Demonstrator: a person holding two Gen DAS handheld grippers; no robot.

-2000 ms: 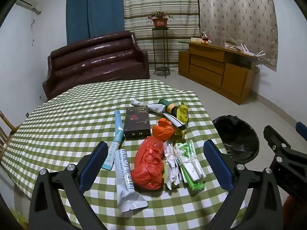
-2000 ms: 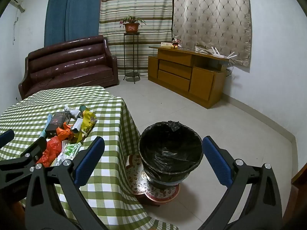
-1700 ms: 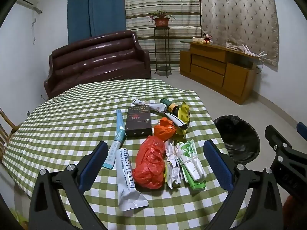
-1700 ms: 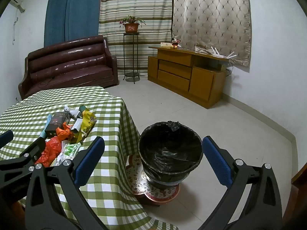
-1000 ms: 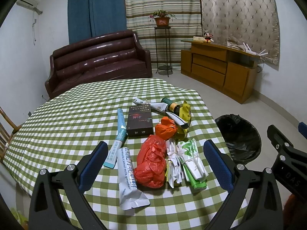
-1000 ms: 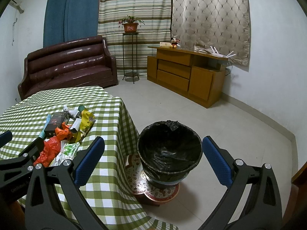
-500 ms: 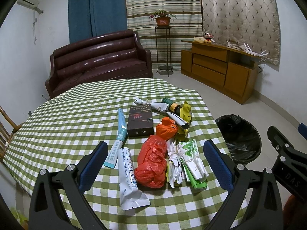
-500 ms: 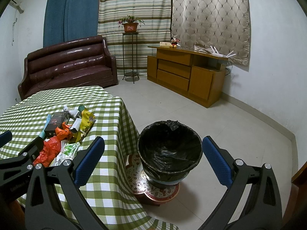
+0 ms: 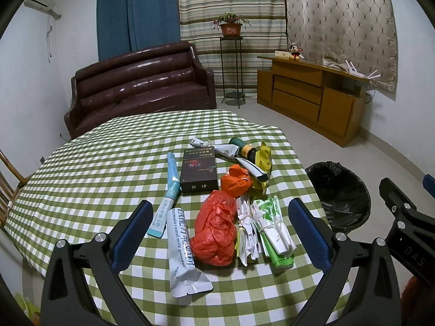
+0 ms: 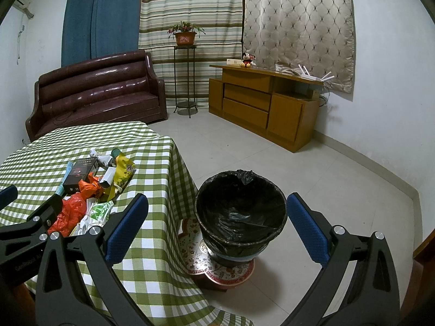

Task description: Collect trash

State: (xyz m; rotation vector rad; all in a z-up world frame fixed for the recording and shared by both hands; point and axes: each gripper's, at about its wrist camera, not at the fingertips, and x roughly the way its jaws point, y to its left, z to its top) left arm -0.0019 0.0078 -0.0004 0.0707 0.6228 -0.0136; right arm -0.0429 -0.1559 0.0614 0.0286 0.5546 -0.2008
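The bench [image 9: 89, 168] fills your left view under its green check cloth, and the trash sits bunched at the near edge on the bin side. The bin [image 10: 240, 209], black-lined and apparently empty, stands on the floor just beside that edge, square in front of your right claw [image 10: 217, 224]. That claw is spread wide and carries nothing. The left claw [image 9: 220, 233] is spread just as wide, also empty, hanging above the near end of the pile.

Nothing is picked yet, so choose well. The black box [image 9: 199, 169] lies flat at the far side; it looks rigid, so leave it for later. The white sachet [image 9: 182, 247] lies nearest you, long and flat, likely hard to pinch off the cloth. The red bag [image 9: 216, 228] sits between your left fingers, crumpled and tall: that is probably your easiest first grab. Come straight down, close on its middle, and mind the green packet [image 9: 272, 225] just beside it, touching the white wrappers. The orange wad [image 9: 235, 180] behind can follow. Keep the cloth out of the pinch.
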